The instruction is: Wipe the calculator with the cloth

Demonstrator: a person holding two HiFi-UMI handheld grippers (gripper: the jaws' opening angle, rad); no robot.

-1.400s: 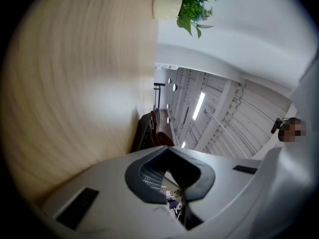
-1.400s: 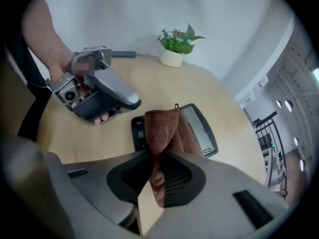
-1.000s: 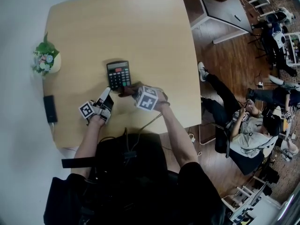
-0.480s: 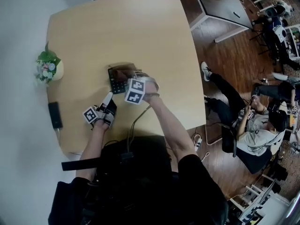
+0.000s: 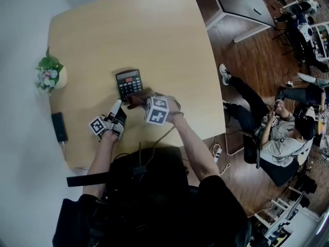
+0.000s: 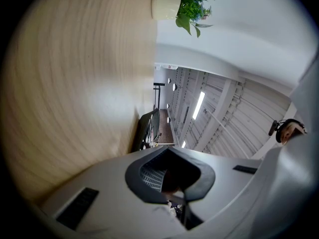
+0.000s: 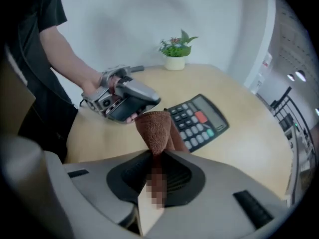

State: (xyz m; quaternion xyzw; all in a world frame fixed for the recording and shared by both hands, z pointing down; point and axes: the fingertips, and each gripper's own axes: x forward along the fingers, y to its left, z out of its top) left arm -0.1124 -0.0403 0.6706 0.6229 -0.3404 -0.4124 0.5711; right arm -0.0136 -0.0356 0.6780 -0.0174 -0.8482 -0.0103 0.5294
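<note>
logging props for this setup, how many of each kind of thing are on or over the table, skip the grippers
calculator: 1
brown cloth: 1
potted plant: 1
flat black device: 1
total: 4

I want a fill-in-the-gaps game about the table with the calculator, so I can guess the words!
1. The right gripper is pinching a brown ____.
2. The calculator lies flat on the ____.
3. The left gripper has its jaws ____, with nothing between them.
4. The pot holds a small green ____.
Missing words: cloth, table, shut, plant.
</note>
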